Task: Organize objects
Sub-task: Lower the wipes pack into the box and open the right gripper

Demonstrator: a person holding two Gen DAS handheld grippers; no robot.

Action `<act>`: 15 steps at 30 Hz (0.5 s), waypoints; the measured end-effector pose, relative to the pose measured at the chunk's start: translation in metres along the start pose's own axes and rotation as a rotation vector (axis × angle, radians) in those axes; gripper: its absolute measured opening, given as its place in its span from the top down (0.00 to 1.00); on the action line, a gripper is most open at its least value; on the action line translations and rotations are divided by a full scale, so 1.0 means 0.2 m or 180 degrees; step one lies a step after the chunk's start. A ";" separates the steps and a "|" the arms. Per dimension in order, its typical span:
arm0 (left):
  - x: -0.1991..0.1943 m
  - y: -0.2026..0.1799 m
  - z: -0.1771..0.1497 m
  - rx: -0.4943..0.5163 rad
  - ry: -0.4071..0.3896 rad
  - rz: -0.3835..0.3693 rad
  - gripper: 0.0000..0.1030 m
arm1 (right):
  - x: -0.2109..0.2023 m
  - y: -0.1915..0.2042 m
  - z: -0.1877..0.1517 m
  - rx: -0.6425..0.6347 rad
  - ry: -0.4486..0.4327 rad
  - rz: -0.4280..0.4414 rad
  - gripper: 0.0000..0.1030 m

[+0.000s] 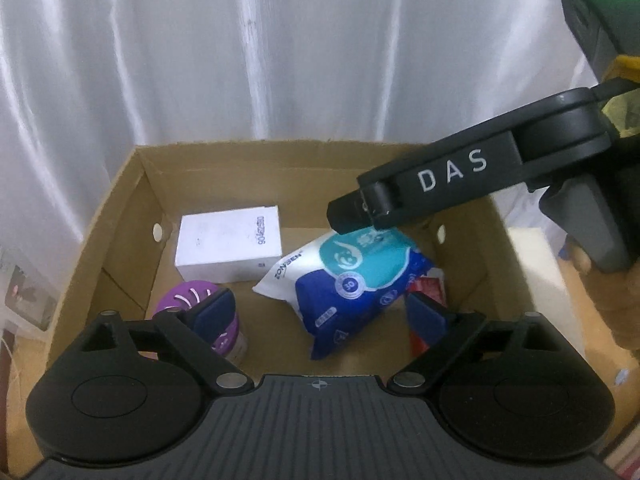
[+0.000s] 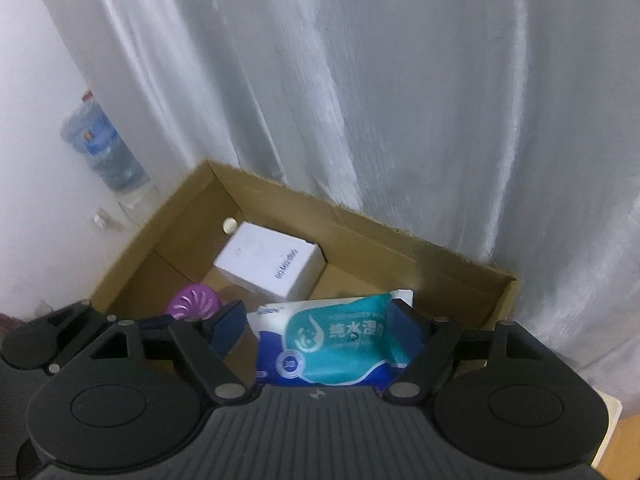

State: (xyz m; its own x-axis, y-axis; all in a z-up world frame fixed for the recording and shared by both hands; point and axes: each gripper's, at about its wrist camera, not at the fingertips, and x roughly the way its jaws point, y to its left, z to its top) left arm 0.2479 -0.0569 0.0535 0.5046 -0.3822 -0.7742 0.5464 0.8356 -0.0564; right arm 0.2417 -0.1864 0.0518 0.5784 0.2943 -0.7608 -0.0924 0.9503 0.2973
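An open cardboard box (image 1: 120, 216) holds a white carton (image 1: 228, 240), a purple-lidded can (image 1: 188, 300), a red packet (image 1: 430, 288) and a blue and teal wet-wipes pack (image 1: 352, 280). The pack leans in the box's middle. My left gripper (image 1: 320, 314) hovers open over the box's near side, with nothing between its fingers. My right gripper (image 1: 352, 216) reaches in from the right, its tip just above the pack's top end. In the right wrist view the wipes pack (image 2: 340, 340) lies between the spread fingers of the right gripper (image 2: 316, 324); the left pad stands slightly off it.
A white curtain (image 1: 280, 60) hangs right behind the box. A large water bottle (image 2: 100, 148) stands to the left of the box. A pale foam block (image 1: 536, 272) sits by the box's right wall, beside the hand (image 1: 612, 304) on the right gripper's handle.
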 end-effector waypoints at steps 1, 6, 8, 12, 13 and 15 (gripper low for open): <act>-0.02 0.01 0.00 -0.0008 -0.0034 -0.0019 0.10 | -0.02 0.00 -0.01 0.0025 -0.0033 0.0019 0.22; -0.16 0.04 -0.05 -0.0099 -0.0239 -0.0070 0.09 | -0.08 0.05 0.02 0.0031 -0.0126 0.0043 0.22; -0.24 0.04 -0.07 -0.0158 -0.0325 -0.0085 0.09 | -0.07 0.09 0.02 0.0014 -0.0125 0.0023 0.22; -0.36 0.10 -0.16 -0.0328 -0.0470 -0.0090 0.09 | 0.00 0.13 0.01 -0.0050 0.0001 -0.0126 0.25; -0.39 0.12 -0.19 -0.0364 -0.0499 -0.0093 0.09 | 0.03 0.13 0.02 -0.0072 0.0054 -0.0200 0.25; -0.45 0.16 -0.26 -0.0431 -0.0550 -0.0073 0.09 | 0.11 0.13 0.02 -0.0066 0.0171 -0.0347 0.25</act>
State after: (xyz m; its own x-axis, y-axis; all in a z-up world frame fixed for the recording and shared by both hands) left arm 0.1863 0.0247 0.0882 0.6065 -0.4539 -0.6528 0.4702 0.8668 -0.1659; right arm 0.2554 -0.1549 0.0458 0.5416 0.1937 -0.8180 -0.0483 0.9786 0.1998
